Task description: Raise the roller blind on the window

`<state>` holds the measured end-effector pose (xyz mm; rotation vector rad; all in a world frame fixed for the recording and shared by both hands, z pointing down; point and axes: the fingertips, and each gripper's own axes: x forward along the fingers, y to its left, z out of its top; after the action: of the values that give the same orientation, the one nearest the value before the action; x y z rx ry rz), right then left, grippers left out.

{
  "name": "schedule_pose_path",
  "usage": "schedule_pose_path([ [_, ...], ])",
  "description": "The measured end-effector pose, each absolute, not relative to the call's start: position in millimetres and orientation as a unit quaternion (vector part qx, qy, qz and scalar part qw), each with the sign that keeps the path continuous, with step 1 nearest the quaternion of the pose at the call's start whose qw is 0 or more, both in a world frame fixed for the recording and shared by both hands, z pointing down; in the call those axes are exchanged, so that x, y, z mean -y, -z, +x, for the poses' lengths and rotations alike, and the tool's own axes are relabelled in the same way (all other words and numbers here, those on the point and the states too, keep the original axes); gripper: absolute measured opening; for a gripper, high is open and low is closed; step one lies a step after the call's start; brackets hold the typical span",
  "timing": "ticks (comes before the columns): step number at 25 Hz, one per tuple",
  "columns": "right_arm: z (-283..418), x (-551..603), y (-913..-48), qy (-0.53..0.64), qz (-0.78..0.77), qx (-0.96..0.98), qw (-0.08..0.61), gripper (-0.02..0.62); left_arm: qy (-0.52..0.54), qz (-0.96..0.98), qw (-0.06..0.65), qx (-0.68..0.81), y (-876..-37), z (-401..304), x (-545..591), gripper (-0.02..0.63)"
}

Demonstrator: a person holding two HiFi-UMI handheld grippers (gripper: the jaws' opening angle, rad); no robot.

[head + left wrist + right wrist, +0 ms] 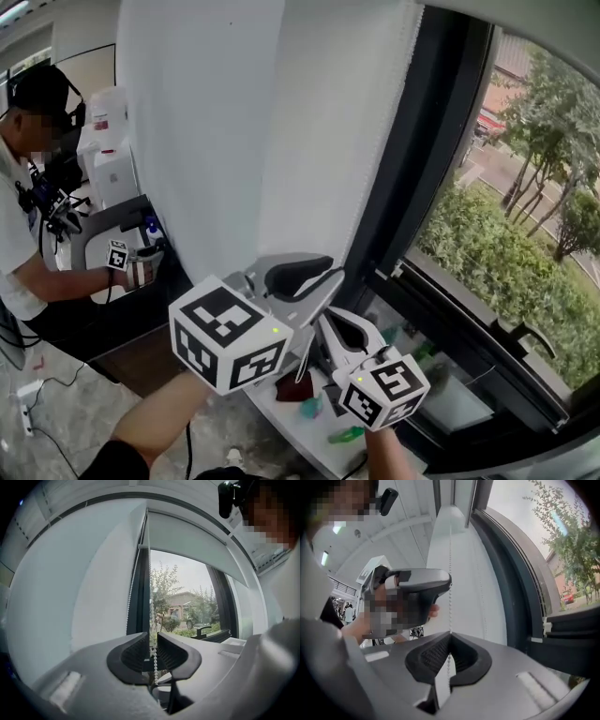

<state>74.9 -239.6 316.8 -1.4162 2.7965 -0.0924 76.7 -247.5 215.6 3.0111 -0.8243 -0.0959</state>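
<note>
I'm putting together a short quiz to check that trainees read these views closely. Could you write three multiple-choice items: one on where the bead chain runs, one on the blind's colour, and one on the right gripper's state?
1. Where does the bead chain run at the left gripper?
A) wrapped around one finger
B) in the gap between its fingers
C) outside both fingers

2. What colour is the roller blind?
A) white
B) red
C) black

3. What state is the right gripper in?
A) wide open and empty
B) shut with nothing in it
C) shut on the bead chain

Answers:
1 B: the left gripper view shows the chain hanging free between the parted fingers.
2 A: the head view shows plain white fabric.
3 C: in the right gripper view the fingers meet on the chain, which continues above and below them.
</note>
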Motion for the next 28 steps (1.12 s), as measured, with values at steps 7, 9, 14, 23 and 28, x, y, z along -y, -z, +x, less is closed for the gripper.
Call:
schedule_pose_path([
  [7, 77.6, 234.7, -317.8, 0.03, -0.453, -0.891, 0.001, 0.008, 0.035, 0.966, -0.029, 0.254, -193.1, 89.0, 246.7, 0.055],
  [9, 78.9, 235.7, -317.5, 0.029, -0.457, -0.889, -0.001, 0.008, 0.023, 0.969, -0.024, 0.247, -192.4, 92.4, 245.9, 0.01],
  [14, 82.2, 234.3, -316.7, 0.047, -0.451, -0.891, -0.005, 0.009, 0.006, 0.965, -0.028, 0.261, -195.0, 91.5, 249.7, 0.008],
  [23, 113.9, 227.8, -225.8, 0.07, -0.402, -0.902, 0.143, 0.084, -0.02, 0.963, -0.004, 0.268, -233.7, 81.4, 254.3, 0.009],
  [28, 101.2, 235.7, -188.0, 0.014, -0.414, -0.903, 0.115, 0.084, -0.075, 0.963, 0.027, 0.258, -292.9, 91.3, 248.7, 0.009],
])
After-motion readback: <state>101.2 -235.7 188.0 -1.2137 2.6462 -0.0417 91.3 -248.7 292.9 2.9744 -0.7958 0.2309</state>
